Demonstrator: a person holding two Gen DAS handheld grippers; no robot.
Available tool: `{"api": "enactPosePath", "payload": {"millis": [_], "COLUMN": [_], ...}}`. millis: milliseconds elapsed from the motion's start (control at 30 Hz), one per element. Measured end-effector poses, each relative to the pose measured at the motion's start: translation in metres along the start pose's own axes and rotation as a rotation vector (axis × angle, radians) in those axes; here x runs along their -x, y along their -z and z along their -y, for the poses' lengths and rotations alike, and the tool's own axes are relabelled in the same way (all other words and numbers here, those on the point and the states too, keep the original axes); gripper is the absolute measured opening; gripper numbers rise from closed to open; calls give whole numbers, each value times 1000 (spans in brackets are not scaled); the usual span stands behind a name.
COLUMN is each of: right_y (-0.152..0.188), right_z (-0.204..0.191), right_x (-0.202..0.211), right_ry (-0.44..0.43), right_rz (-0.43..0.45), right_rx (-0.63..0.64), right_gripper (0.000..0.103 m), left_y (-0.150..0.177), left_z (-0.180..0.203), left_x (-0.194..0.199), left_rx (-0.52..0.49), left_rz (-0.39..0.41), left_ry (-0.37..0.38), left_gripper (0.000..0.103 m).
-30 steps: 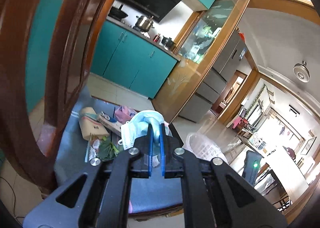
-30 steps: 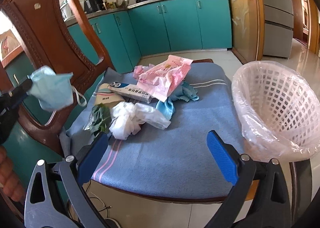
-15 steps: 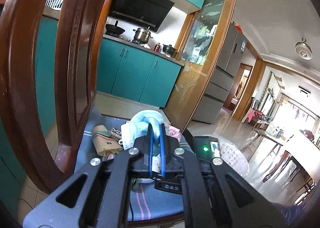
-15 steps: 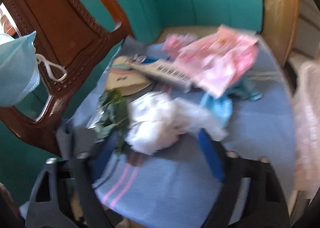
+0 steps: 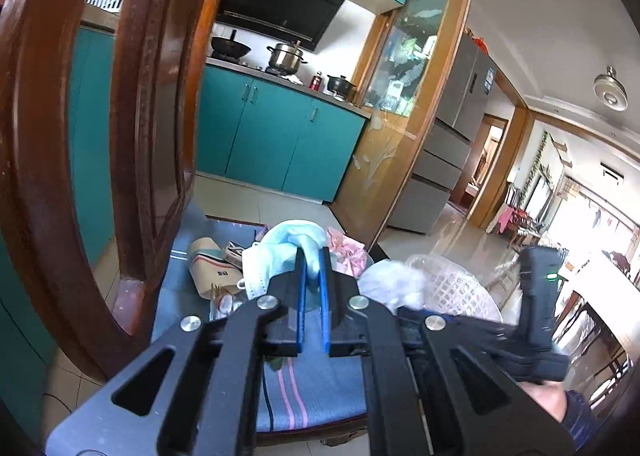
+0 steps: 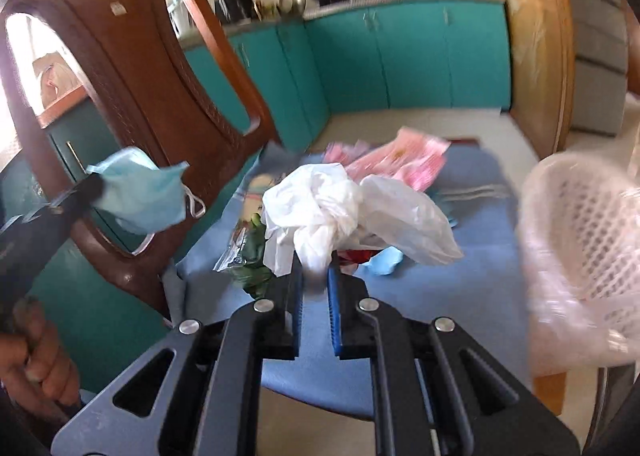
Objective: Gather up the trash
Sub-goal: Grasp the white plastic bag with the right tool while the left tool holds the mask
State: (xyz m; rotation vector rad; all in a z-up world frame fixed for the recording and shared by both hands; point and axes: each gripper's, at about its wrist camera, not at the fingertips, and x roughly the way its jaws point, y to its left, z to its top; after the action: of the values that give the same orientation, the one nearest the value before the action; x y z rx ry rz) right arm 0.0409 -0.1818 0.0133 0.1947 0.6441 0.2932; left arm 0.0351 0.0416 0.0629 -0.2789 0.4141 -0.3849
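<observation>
Blue-padded left gripper (image 5: 313,256): jaws pinched on pale blue face mask (image 6: 140,192) (beside chair back). Right gripper (image 6: 315,270): jaws clamped on crumpled white plastic bag (image 6: 344,208), lifted above blue seat cushion (image 6: 460,252), near mesh basket (image 6: 580,240).

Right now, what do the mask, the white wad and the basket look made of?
Mask: thin nonwoven fabric, matte light blue, with white elastic ear loops; held in the left gripper.
White wad: thin plastic film, probably a bag; glossy, translucent, crumpled; pinched in the right gripper.
Basket: rigid white plastic lattice, lined with clear film, by its sheen.
</observation>
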Motion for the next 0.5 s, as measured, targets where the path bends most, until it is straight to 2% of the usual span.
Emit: {"api": "enactPosePath", "payload": {"millis": [167, 500], "right_y": [7, 3], "right_z": [14, 12], "right_x": [12, 8], "right_ry": [33, 22], "right_rz": [20, 24], "right_rx": [-19, -14], "right_gripper": [12, 12], "left_y": [8, 13], "left_z": [16, 24], "left_x": [-7, -21], "left_rx": [-40, -71], "left_rz": [-29, -67], "left_ry": [18, 18], "left_gripper": [7, 7]}}
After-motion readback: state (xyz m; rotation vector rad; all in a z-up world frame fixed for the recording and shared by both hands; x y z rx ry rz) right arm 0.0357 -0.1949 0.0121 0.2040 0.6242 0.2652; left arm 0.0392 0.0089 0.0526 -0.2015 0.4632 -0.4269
